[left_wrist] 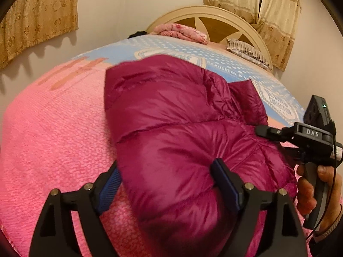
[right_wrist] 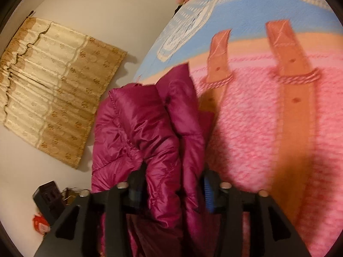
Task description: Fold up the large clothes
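A magenta puffer jacket (left_wrist: 171,115) lies folded over on the pink part of the bed cover (left_wrist: 53,128). My left gripper (left_wrist: 169,182) stands open and wide at the jacket's near end. The puffy fabric bulges between its blue-padded fingers (left_wrist: 225,180), and the left finger is partly hidden behind the jacket's edge. In the right wrist view the jacket (right_wrist: 139,124) hangs in thick bunched folds between the jaws of my right gripper (right_wrist: 173,184). That gripper is open, with its blue right pad (right_wrist: 206,192) showing bare beside the cloth. A hand holds the right gripper (left_wrist: 272,139) at the jacket's right edge.
The bed has a pink and blue cover with tan strap prints (right_wrist: 287,81). A folded pink blanket (left_wrist: 182,31) and a striped pillow (left_wrist: 246,51) lie by the cream headboard (left_wrist: 214,19). Beige curtains (left_wrist: 36,19) hang on the walls. A dark box (right_wrist: 49,199) sits on the floor.
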The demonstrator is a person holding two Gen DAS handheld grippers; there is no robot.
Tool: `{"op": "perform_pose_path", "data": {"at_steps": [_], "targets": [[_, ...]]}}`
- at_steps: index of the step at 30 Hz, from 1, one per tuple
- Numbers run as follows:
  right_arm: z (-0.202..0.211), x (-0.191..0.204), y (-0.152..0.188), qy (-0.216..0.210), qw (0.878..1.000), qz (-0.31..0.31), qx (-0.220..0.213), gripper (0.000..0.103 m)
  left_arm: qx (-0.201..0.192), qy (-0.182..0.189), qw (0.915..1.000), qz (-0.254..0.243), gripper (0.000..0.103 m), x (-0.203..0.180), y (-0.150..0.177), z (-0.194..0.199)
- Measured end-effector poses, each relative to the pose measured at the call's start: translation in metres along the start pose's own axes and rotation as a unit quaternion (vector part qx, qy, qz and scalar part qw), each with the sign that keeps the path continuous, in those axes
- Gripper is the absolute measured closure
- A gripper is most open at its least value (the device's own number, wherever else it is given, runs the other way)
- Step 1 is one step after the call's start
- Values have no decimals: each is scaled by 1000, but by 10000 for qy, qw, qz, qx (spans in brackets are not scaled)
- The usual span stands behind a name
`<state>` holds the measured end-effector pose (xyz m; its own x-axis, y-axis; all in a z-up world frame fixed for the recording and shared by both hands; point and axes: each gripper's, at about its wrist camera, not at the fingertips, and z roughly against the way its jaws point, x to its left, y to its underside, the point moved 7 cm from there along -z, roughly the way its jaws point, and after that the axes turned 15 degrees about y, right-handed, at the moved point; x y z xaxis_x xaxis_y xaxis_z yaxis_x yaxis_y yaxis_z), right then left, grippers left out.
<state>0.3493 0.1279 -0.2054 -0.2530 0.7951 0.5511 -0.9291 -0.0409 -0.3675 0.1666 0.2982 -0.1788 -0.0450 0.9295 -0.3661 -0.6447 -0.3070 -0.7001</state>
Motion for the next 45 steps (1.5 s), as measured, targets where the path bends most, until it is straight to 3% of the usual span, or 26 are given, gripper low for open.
{"op": "perform_pose_path", "data": {"at_steps": [4,12,17,22,31,45], "targets": [[31,-4,-3,219,9992,-9,-343,50,-131,-66,9997,-188,17,-9,-4,18],[73,-2,4,422,9972,58,-610,50,-574,-126,9968,-548,16,-33,-20,58],[117,31,20,694,9892,564,-1159,50,-1161,-237,9898,-786,3,-49,-38,94],[157,59,34,802,9769,986,-1720,49,-1443,-144,9855,-880,2,-61,-49,112],[194,84,46,1001,9591,1374,-2263,47,-1575,-92,9831,-932,1,-70,-48,116],[201,88,54,1025,9570,1400,-2323,45,-1596,-90,9827,-937,1,-71,-48,116]]}}
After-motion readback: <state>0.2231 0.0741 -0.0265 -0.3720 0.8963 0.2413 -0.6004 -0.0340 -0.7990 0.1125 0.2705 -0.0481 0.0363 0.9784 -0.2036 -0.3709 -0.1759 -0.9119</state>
